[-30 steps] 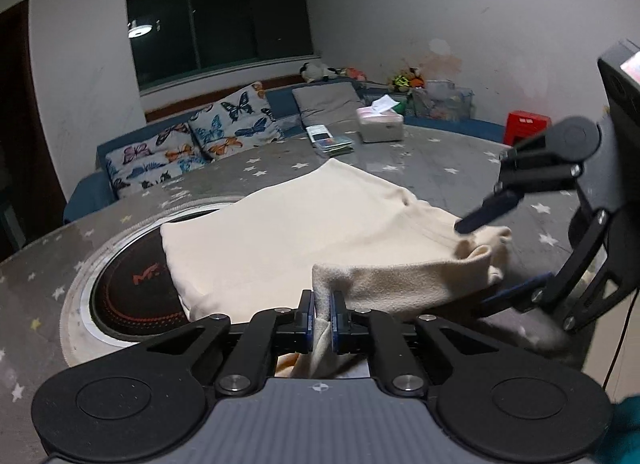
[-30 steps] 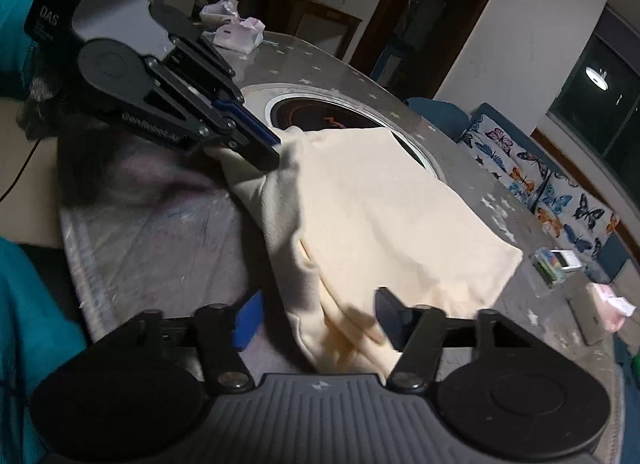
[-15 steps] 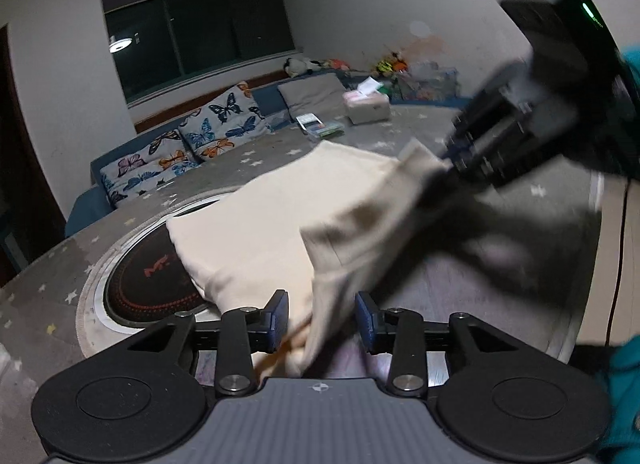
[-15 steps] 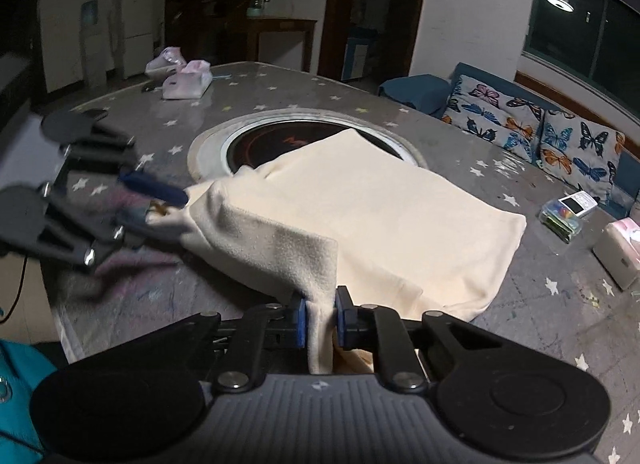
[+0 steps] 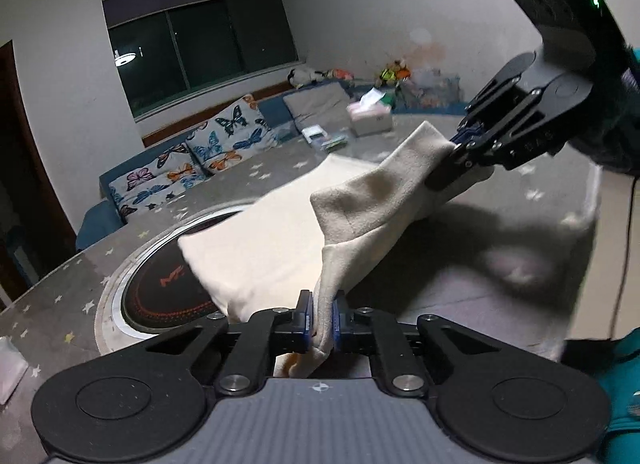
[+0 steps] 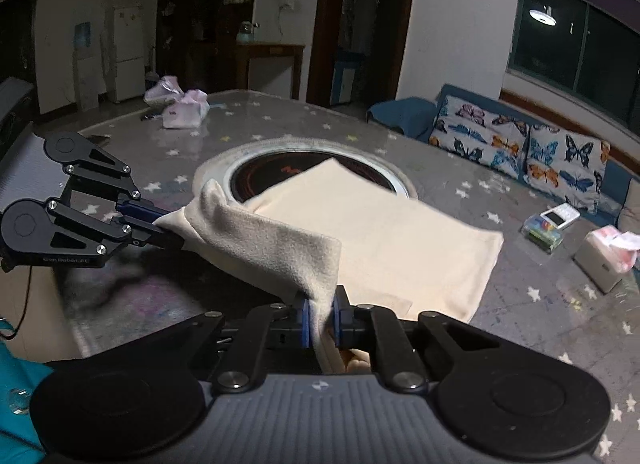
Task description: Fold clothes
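Note:
A cream fleece garment [image 5: 264,248] lies on the grey star-patterned table [image 5: 500,296], partly over a round black inset. Its near edge is lifted off the table and stretched between both grippers. My left gripper [image 5: 321,324] is shut on one corner of that edge. The right gripper [image 5: 460,147] shows in the left wrist view pinching the other corner, raised higher. In the right wrist view, my right gripper [image 6: 320,318] is shut on the cream garment [image 6: 384,232], and the left gripper [image 6: 160,225] holds the far corner.
The round black cooktop inset [image 6: 296,171] sits under the cloth's far part. A tissue box [image 6: 604,260] and small packets [image 6: 552,223] lie at the table's far side, a pink bag [image 6: 184,107] at another edge. A sofa with butterfly cushions [image 5: 200,159] stands beyond.
My left gripper, open half a second ago, has shut on the cloth corner. Both grippers have risen, lifting the near edge and pulling it taut between them.

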{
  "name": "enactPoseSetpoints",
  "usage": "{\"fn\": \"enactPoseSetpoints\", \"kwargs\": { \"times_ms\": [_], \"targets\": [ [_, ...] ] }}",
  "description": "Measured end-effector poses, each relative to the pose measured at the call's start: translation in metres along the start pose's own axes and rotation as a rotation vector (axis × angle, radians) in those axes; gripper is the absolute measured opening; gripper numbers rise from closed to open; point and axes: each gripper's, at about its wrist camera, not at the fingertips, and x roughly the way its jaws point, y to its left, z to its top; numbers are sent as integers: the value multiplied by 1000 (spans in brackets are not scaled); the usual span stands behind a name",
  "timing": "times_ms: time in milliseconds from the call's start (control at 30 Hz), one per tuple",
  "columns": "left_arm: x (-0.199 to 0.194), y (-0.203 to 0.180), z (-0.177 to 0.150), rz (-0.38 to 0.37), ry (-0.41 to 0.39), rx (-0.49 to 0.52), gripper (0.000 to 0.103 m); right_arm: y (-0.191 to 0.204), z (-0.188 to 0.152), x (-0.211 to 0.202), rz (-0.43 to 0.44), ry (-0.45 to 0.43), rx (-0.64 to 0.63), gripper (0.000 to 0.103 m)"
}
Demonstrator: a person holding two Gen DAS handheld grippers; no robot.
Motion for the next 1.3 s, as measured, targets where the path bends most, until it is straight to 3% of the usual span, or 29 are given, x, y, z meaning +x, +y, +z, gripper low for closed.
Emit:
{"fn": "enactPoseSetpoints", "kwargs": {
  "times_ms": [267, 467, 667, 900, 1100, 1167, 1300],
  "targets": [
    [-61, -15, 10, -91, -16, -42, 10, 26, 1, -67, 53, -19, -35, 10],
    [-53, 2, 30, -64, -39, -65, 10, 20, 17, -72, 57, -34, -38, 8],
    [-5, 32, 52, -11, -42, -65, 10, -14, 44, -36, 25, -33, -9, 8],
    [85, 70, 67, 37, 52, -146, 10, -64, 62, 44, -22, 57, 50, 8],
    [148, 85, 59, 87, 152, -199, 14, -87, 41, 111, -55, 133, 164, 10],
    [155, 88, 53, 97, 170, -211, 15, -92, 35, 117, -78, 134, 204, 20],
    [157, 92, 49, 126, 175, -236, 28, -103, 26, 116, -127, 111, 281, 26]
  ]
}}
